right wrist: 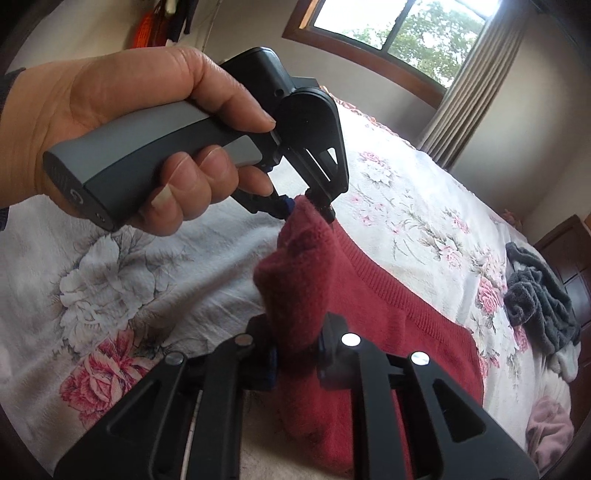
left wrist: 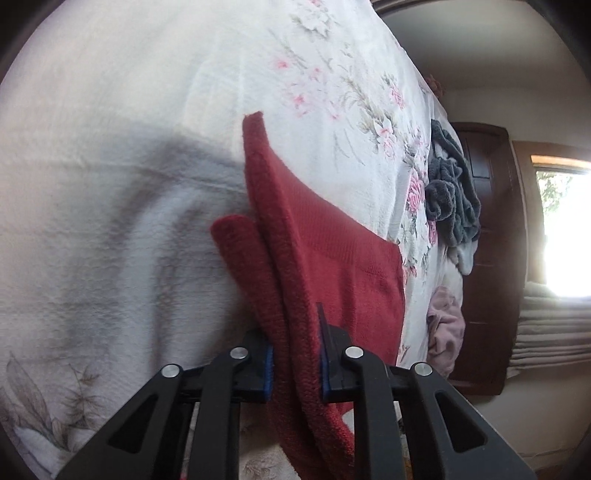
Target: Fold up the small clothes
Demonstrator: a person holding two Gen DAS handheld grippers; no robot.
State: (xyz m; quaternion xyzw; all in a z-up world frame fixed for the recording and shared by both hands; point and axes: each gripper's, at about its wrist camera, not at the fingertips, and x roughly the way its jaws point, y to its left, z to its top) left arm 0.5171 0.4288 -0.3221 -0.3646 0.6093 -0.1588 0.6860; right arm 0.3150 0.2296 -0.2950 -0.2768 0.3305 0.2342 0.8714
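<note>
My left tongs (left wrist: 295, 363) are closed on a thick rolled edge of the red knitted garment (left wrist: 325, 251), the blue pads pressing the fabric from both sides. In the right wrist view I see the same left tongs (right wrist: 308, 206) from outside, pinching a raised peak of that red cloth, with my left hand (right wrist: 122, 122) wrapped around the grey handle. My right tongs (right wrist: 299, 354) are also clamped on the red garment (right wrist: 388, 306), gripping a fuzzy folded bunch of it between the two fingers.

Between the two grips the cloth is lifted in a ridge, while the rest of the garment lies flat on the bed (right wrist: 424, 206), spread over the white bedspread with pink and grey flowers. From the left wrist view one folded red flap sticks out to the left of the held edge, and the smoother ribbed panel stretches away to the right.

Farther along the bed, well apart from the red piece, a dark grey crumpled garment (right wrist: 539, 299) lies in a heap, and nearer the bed's edge a pale pink garment (right wrist: 550, 424) is bunched up. Beyond the bed stand a dark wooden cabinet (left wrist: 484, 236), a window (right wrist: 399, 26) and a beige curtain (right wrist: 476, 74).
</note>
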